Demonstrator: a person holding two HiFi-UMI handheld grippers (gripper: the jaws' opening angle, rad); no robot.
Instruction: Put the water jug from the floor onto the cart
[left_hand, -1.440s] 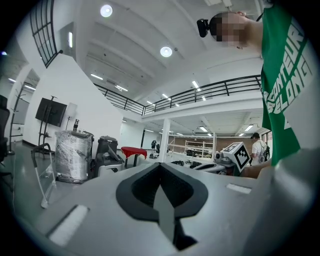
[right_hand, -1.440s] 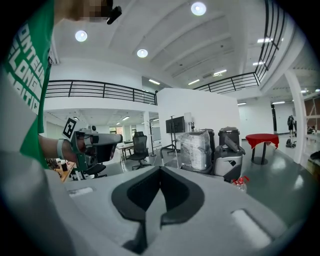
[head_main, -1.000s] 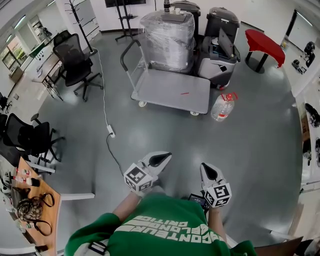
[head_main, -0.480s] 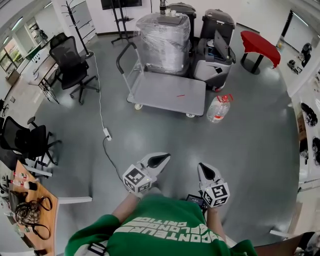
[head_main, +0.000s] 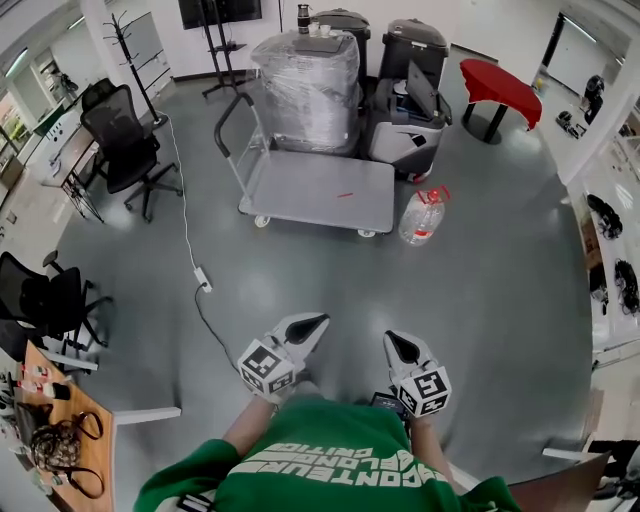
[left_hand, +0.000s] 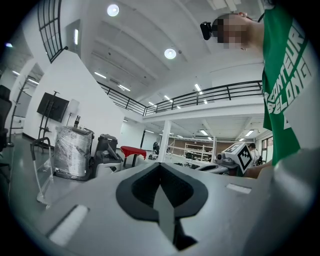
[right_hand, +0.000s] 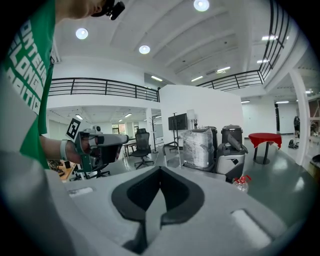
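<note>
The clear water jug (head_main: 421, 215) with a red cap and handle stands on the grey floor, just right of the flat cart (head_main: 315, 190). It also shows small at the right of the right gripper view, as the jug (right_hand: 241, 184). My left gripper (head_main: 316, 323) and right gripper (head_main: 394, 343) are held close in front of the person's body, far short of the jug and cart. Both point toward them. Both have their jaws together with nothing between. Each gripper shows in the other's view: the right gripper (left_hand: 235, 157) and the left gripper (right_hand: 102, 144).
A plastic-wrapped box (head_main: 307, 88) fills the cart's far end by its handle (head_main: 228, 120). Grey machines (head_main: 405, 110) stand behind the jug, with a red table (head_main: 498, 88) beyond. Office chairs (head_main: 122, 150) stand at the left, and a white cable with a power strip (head_main: 203, 280) runs across the floor.
The head view has shifted, so the cart and jug sit a little more to the left in the picture. Neither gripper has moved or opened. The jug stands where it was.
</note>
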